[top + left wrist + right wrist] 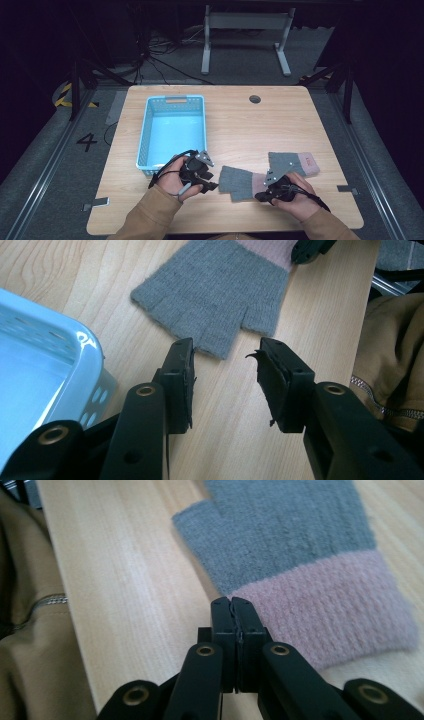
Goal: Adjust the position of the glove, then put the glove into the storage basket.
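Two grey fingerless gloves with pink cuffs lie on the wooden table. The near glove [240,182] [220,290] [300,540] lies flat between my two grippers. My left gripper [212,186] [225,357] is open, its jaws just short of the glove's thumb, with bare wood between them. My right gripper [260,196] [232,602] is shut, and its tips rest at the near edge of the pink cuff [330,600]. Whether any fabric is pinched I cannot tell. The second glove [290,162] lies behind the right hand.
A light blue plastic basket [145,135] [85,345] stands at the left of the table, just behind the left gripper. Tan sleeves [30,655] come in over the table's front edge. A round cable hole [255,99] sits at the back.
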Demonstrator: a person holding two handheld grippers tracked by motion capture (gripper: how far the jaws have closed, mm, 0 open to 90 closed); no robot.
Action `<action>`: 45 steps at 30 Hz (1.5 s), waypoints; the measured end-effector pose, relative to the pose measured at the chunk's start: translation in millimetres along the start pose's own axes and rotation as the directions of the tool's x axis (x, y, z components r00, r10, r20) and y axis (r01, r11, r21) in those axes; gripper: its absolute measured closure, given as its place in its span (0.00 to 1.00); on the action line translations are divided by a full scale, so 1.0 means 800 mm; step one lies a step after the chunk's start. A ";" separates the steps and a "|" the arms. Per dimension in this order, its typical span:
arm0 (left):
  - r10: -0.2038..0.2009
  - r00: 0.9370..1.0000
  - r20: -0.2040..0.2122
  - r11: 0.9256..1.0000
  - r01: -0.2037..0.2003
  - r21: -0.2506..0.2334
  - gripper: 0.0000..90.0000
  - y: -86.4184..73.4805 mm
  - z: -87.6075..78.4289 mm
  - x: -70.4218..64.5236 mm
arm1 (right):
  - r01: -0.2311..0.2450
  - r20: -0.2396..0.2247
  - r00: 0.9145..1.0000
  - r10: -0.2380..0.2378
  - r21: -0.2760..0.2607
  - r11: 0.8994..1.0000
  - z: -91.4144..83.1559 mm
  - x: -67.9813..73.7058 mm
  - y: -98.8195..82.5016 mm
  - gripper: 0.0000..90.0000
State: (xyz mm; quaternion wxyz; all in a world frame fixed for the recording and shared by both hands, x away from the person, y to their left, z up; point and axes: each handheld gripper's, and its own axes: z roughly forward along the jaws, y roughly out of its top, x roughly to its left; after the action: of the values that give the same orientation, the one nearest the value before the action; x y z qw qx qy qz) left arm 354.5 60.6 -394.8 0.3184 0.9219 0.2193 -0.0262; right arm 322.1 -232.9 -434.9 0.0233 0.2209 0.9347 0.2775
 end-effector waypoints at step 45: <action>-0.017 1.000 -0.002 1.000 0.017 0.009 0.66 -0.006 -0.003 0.001 | -0.306 0.281 0.870 0.404 -0.335 0.891 -0.096 -0.115 -0.072 0.65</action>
State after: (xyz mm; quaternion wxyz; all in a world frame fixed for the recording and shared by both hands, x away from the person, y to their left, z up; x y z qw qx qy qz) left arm 353.2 66.1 -395.8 0.3138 0.9215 0.2271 -0.0292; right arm 369.0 -354.6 -407.9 0.1648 0.4297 0.8101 0.3633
